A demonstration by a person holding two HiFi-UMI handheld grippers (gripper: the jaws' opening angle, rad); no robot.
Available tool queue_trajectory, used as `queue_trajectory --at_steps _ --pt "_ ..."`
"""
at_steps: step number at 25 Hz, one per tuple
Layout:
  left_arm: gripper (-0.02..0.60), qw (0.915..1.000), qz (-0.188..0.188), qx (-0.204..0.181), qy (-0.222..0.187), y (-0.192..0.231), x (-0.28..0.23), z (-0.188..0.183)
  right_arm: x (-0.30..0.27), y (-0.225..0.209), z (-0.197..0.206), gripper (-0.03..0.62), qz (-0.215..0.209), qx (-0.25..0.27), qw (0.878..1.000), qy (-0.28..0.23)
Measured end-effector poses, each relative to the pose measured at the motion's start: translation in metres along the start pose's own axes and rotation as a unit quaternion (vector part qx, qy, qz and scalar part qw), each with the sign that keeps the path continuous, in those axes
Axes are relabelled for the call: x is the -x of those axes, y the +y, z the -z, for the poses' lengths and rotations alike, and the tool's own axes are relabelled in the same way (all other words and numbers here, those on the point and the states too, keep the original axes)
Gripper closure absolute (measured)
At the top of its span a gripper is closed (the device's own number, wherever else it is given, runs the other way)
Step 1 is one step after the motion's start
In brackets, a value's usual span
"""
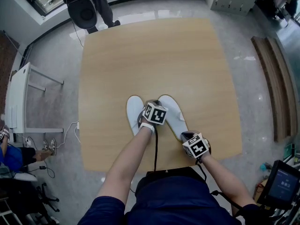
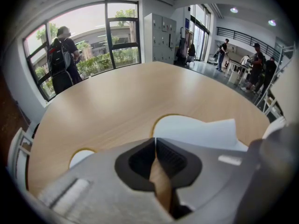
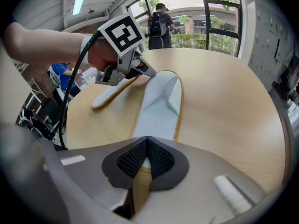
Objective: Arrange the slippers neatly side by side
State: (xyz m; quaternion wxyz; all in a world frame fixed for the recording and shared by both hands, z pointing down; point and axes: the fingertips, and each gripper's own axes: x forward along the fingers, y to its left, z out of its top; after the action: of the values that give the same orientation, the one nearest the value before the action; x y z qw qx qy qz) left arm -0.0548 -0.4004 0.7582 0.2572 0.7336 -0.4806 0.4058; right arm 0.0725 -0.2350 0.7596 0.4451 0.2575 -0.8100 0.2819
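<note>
Two white slippers with yellow-edged soles lie side by side on the wooden table (image 1: 187, 60), toes pointing away from me. The left slipper (image 1: 134, 114) and right slipper (image 1: 172, 114) have my left gripper (image 1: 151, 104) down between them. Its jaws are shut with only table showing behind the tips (image 2: 154, 141). The right slipper (image 2: 196, 132) lies beside it, and the left slipper's toe (image 2: 81, 156) peeks out on the other side. My right gripper (image 1: 186, 136) sits at the right slipper's heel (image 3: 156, 111), shut (image 3: 147, 141), with the heel edge showing below the pads.
A black chair (image 1: 83, 8) and a standing person (image 1: 104, 3) are at the table's far side. A white rack (image 1: 21, 97) stands left of the table, and wooden planks (image 1: 276, 88) lie on the floor at the right. Several people stand further off (image 2: 254, 64).
</note>
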Motion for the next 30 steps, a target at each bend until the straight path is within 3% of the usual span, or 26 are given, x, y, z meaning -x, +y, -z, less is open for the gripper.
queue_trajectory --at_steps 4,7,11,13,14,16,17,19,20,21,22,23,27,30 --pt "0.569 0.9994 -0.006 -0.035 0.001 -0.001 -0.003 -0.006 -0.005 0.000 -0.001 0.583 0.004 -0.010 1.000 -0.008" --pt "0.569 0.9973 -0.013 -0.067 -0.029 -0.005 0.010 -0.022 -0.004 -0.006 -0.001 0.583 0.007 -0.024 1.000 -0.015" --pt "0.527 0.9950 0.007 -0.044 -0.089 -0.013 0.052 -0.032 0.011 -0.006 -0.027 0.583 0.002 -0.056 0.994 -0.094" --pt "0.501 0.9935 0.005 -0.029 -0.110 -0.008 0.073 -0.022 0.022 -0.007 -0.048 0.583 -0.002 -0.041 0.989 -0.139" --pt "0.500 0.9934 -0.004 -0.029 -0.111 -0.002 0.081 -0.011 0.028 -0.006 -0.060 0.583 0.002 -0.007 0.988 -0.154" --pt "0.500 0.9937 -0.033 -0.053 -0.093 0.014 0.089 0.018 0.032 -0.003 -0.080 0.583 0.024 0.123 0.979 -0.159" --pt "0.500 0.9927 -0.048 -0.079 -0.077 0.021 0.089 0.032 0.030 -0.002 -0.085 0.583 0.037 0.212 0.965 -0.148" --pt "0.500 0.9875 -0.062 -0.138 -0.043 0.026 0.085 0.053 0.016 -0.002 -0.082 0.583 0.048 0.379 0.918 -0.105" --pt "0.500 0.9855 -0.060 -0.156 -0.028 0.024 0.081 0.058 0.007 -0.006 -0.076 0.583 0.043 0.436 0.896 -0.078" --pt "0.500 0.9848 -0.055 -0.164 -0.016 0.022 0.076 0.061 -0.001 -0.011 -0.069 0.583 0.034 0.469 0.881 -0.051" --pt "0.499 0.9850 -0.051 -0.165 -0.005 0.020 0.071 0.066 -0.008 -0.015 -0.063 0.583 0.026 0.483 0.875 -0.030" --pt "0.499 0.9851 -0.048 -0.165 0.002 0.019 0.069 0.074 -0.014 -0.014 -0.059 0.583 0.022 0.480 0.877 -0.019" --pt "0.509 0.9829 -0.056 -0.175 -0.010 0.026 0.085 0.119 -0.026 0.019 -0.062 0.583 0.037 0.401 0.914 -0.039" --pt "0.514 0.9838 -0.056 -0.169 -0.018 0.024 0.089 0.127 -0.026 0.024 -0.066 0.583 0.055 0.353 0.932 -0.056"
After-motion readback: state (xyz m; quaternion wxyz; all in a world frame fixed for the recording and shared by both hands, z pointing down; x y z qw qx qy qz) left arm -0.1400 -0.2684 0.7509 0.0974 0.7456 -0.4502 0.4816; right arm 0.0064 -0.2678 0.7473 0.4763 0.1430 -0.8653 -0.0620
